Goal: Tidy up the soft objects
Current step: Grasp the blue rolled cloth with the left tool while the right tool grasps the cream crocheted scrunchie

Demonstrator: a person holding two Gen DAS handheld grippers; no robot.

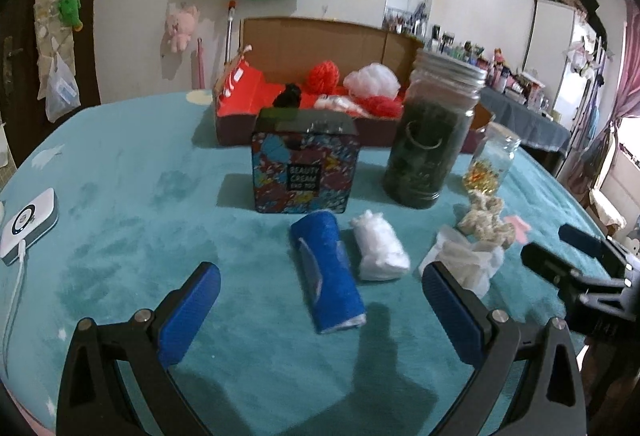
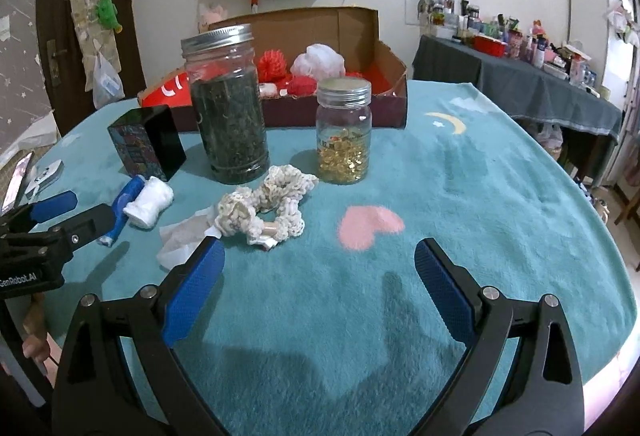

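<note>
A rolled blue cloth (image 1: 328, 274) lies on the teal table cover straight ahead of my open left gripper (image 1: 320, 284), with a white cloth roll (image 1: 380, 246) beside it and a crumpled white tissue (image 1: 464, 260) by the right finger. A cream crocheted scrunchie (image 2: 264, 205) lies just beyond my open right gripper (image 2: 320, 264), slightly to its left. Both grippers hold nothing. At the back stands an open cardboard box (image 1: 240, 95) with red yarn (image 1: 322, 75), a white puff (image 1: 372, 79) and a black soft piece (image 1: 288, 97) inside.
A patterned tin (image 1: 304, 171), a tall jar of dark leaves (image 1: 432, 131) and a small jar of gold capsules (image 2: 344, 133) stand between the cloths and the box. A white device with a cable (image 1: 28, 224) lies at the left. A pink heart (image 2: 370, 226) marks the cover.
</note>
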